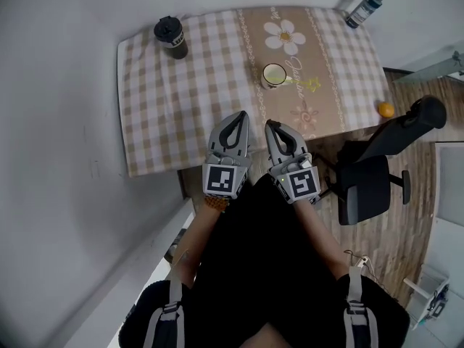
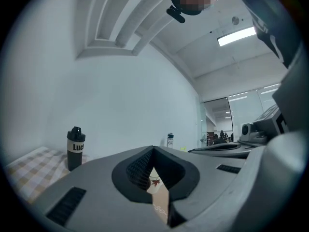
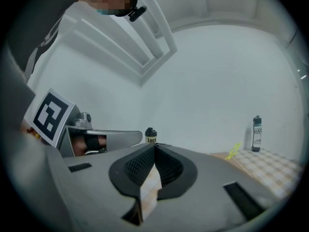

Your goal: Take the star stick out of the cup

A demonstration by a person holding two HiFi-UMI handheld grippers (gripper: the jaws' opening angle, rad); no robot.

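Tan-and-white checked cloth (image 1: 156,107) is covering the table (image 1: 125,46) in the head view, with a beige flowery strip running down it. The left tongs (image 1: 241,115) and right tongs (image 1: 269,124) are sitting side by side at the near edge, both pointing forward, tips pinched together and holding nothing. The cup (image 1: 274,75) is standing straight ahead of the right tongs, well apart from them. The yellow star stick (image 1: 305,85) is leaning out of it, star end off to the right. A black tumbler (image 1: 170,37) is standing far ahead and left of the left tongs, and a clear bottle (image 1: 362,9) far ahead and right of the right ones. An orange (image 1: 386,109) is lying out to the right by the table edge, just above an office chair (image 1: 377,167).

In the left gripper view, the left tongs (image 2: 153,149) are closing right up at the tip, with only cloth showing through the gap behind. The tumbler (image 2: 75,149) is showing ahead on the left, the bottle (image 2: 170,140) just right of the tip.

In the right gripper view, the right tongs (image 3: 154,146) are also meeting at the tip with nothing between. The tumbler (image 3: 150,136) is peeking just over them, and the star stick (image 3: 234,150) is showing ahead to the right, near the bottle (image 3: 256,133). The left tongs' marker cube (image 3: 50,116) is sitting close on the left.
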